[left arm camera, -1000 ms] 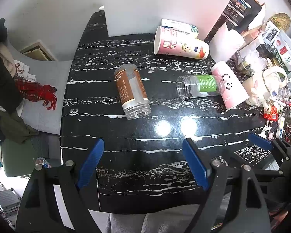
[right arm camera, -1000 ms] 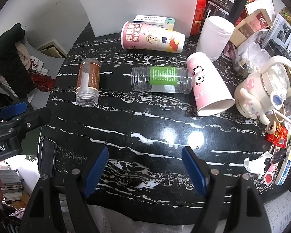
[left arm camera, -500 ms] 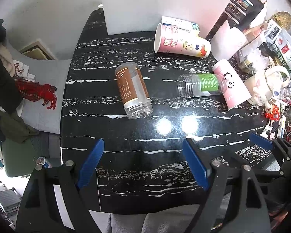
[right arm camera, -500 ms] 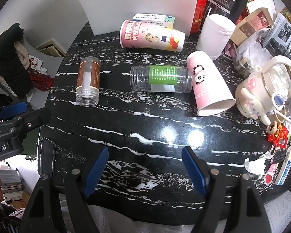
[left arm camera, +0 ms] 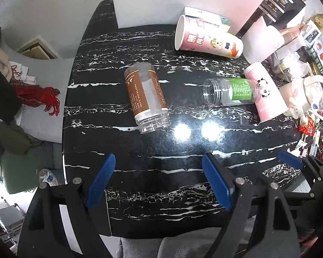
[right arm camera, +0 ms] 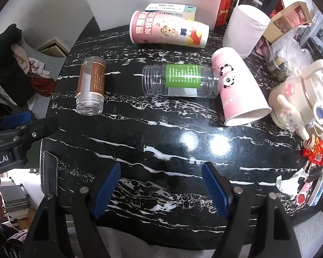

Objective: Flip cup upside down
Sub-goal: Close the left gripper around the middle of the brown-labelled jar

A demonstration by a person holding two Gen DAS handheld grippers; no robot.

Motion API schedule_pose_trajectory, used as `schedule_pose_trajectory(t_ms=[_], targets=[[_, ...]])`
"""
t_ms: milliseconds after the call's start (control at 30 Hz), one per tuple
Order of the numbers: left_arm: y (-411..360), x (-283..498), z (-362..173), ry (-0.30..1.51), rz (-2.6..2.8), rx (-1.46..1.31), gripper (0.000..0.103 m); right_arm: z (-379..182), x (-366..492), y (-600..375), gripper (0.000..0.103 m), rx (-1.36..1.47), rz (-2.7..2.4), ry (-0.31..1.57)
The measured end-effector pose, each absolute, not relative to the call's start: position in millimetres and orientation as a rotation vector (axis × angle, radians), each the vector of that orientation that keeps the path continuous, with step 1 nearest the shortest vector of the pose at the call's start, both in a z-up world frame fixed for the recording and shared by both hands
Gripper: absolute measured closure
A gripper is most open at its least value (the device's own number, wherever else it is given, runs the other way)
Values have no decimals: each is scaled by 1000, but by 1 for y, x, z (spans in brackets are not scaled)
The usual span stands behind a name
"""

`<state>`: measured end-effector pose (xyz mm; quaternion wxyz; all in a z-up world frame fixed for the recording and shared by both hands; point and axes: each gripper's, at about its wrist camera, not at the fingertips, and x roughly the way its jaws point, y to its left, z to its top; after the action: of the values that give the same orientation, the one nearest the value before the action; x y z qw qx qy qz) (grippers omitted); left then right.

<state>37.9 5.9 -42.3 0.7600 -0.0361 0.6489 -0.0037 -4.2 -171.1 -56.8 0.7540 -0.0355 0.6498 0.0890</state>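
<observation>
My left claw (left arm camera: 157,178) and right claw (right arm camera: 161,185) both gape wide over the black marbled tabletop (right arm camera: 161,142), holding nothing. The pink panda-print paper cup (right arm camera: 236,92), marked "QUEEN", lies on its side against a clear green-labelled plastic jar (right arm camera: 180,83).

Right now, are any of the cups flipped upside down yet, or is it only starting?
Only starting. Nothing looks done: the pink panda cup and the big cartoon cup both lie on their sides on the black marble table, as do the two clear jars. Nothing is in hand: the left tool and right tool are open and empty, short of the cups. Grasping a cup and turning it mouth-down is all left.
</observation>
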Motion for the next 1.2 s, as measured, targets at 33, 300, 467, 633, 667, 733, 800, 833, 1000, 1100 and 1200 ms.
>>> schedule_pose_trajectory(t_ms=[33,300,467,633,667,733,800,833,1000,1100,1200], targets=[[7,41,-45,1419,-7,-83,21,-59,-2,-171,25,-76,195,1426],[13,70,-69,1459,0,-95,21,-77,15,-168,25,-71,201,1483],[14,93,-84,1475,6,-84,21,-86,28,-166,25,-73,212,1507],[17,115,-100,1479,21,-75,21,-96,40,-163,25,-85,222,1533],[18,119,-103,1481,24,-76,21,-97,42,-163,25,-87,222,1537],[20,127,-109,1479,35,-75,21,-101,46,-162,25,-90,224,1546],[22,134,-115,1469,56,-76,21,-104,49,-162,25,-93,224,1550],[22,135,-119,1473,58,-78,21,-105,50,-162,25,-95,222,1553],[26,145,-139,1512,66,-114,21,-110,56,-163,25,-94,216,1561],[27,149,-149,1515,76,-127,21,-113,59,-164,25,-94,210,1566],[26,152,-158,1523,95,-125,22,-115,59,-166,25,-94,209,1568]])
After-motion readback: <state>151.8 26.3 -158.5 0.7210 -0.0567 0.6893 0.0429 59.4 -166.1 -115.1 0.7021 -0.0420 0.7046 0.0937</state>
